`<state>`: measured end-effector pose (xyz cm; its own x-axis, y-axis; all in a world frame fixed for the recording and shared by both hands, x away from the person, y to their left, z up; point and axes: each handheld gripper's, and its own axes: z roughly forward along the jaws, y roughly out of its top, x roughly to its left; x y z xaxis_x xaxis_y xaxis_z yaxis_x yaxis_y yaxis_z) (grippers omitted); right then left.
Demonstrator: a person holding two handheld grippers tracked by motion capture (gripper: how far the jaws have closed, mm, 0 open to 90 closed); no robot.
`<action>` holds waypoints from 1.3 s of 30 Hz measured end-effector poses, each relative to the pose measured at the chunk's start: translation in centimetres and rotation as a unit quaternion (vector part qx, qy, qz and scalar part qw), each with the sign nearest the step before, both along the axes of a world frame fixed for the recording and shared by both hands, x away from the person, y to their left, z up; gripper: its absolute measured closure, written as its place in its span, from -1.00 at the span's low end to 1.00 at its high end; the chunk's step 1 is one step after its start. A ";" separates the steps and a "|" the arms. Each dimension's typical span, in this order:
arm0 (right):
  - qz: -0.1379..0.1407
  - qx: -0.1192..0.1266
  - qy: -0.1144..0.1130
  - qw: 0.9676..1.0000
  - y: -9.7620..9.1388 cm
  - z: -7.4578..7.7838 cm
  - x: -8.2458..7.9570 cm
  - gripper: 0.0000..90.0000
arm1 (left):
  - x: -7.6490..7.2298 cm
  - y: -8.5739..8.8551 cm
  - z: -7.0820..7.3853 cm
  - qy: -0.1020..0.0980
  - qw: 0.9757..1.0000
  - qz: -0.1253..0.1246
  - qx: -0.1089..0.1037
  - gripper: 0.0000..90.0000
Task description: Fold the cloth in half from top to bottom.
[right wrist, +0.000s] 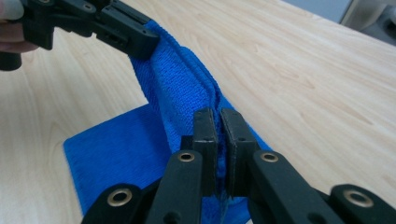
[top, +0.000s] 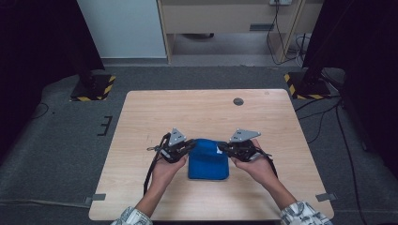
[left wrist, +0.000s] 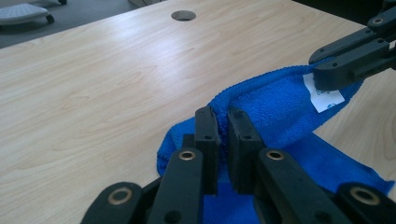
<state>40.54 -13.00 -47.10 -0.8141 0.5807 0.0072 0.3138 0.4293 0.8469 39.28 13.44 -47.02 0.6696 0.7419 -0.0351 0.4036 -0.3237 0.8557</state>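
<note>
A blue cloth (top: pixel 208 161) lies folded on the wooden table (top: pixel 202 112), its far edge lifted off the surface. My left gripper (top: pixel 191 144) is shut on the far left corner of that edge, and the cloth (left wrist: pixel 275 105) is pinched between the jaws of the left gripper (left wrist: pixel 223 116). My right gripper (top: pixel 222 147) is shut on the far right corner. In the right gripper view the cloth (right wrist: pixel 180 88) stretches from my right gripper (right wrist: pixel 218 116) to the other gripper at upper left. A white label (left wrist: pixel 323 96) hangs at the right corner.
A round cable hole (top: pixel 238 101) sits in the table near its far edge. Two stand bases with yellow-black tape (top: pixel 94 86) (top: pixel 307 84) stand on the floor beyond the table's far corners.
</note>
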 end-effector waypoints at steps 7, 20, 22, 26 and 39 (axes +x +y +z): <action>-0.001 0.000 0.007 1.000 -0.4 -1.2 -0.7 0.89 | -0.6 -0.2 -0.8 0.007 1.000 -0.008 0.000 0.83; 0.010 -0.015 0.011 1.000 -0.5 -2.8 -1.6 0.81 | -1.6 0.7 -2.1 0.025 1.000 -0.012 -0.011 0.62; 0.013 -0.023 0.015 1.000 -0.4 -3.1 -1.8 0.80 | -2.0 1.0 -2.3 0.029 0.999 -0.011 -0.010 0.48; 0.021 -0.028 0.012 0.999 -0.4 -3.2 -2.1 0.78 | -2.9 1.9 -2.5 0.034 0.999 -0.006 -0.014 0.28; 0.044 -0.052 0.018 0.998 -0.1 -3.6 -3.6 0.53 | -3.2 3.6 -2.0 0.030 0.998 0.016 -0.049 -0.09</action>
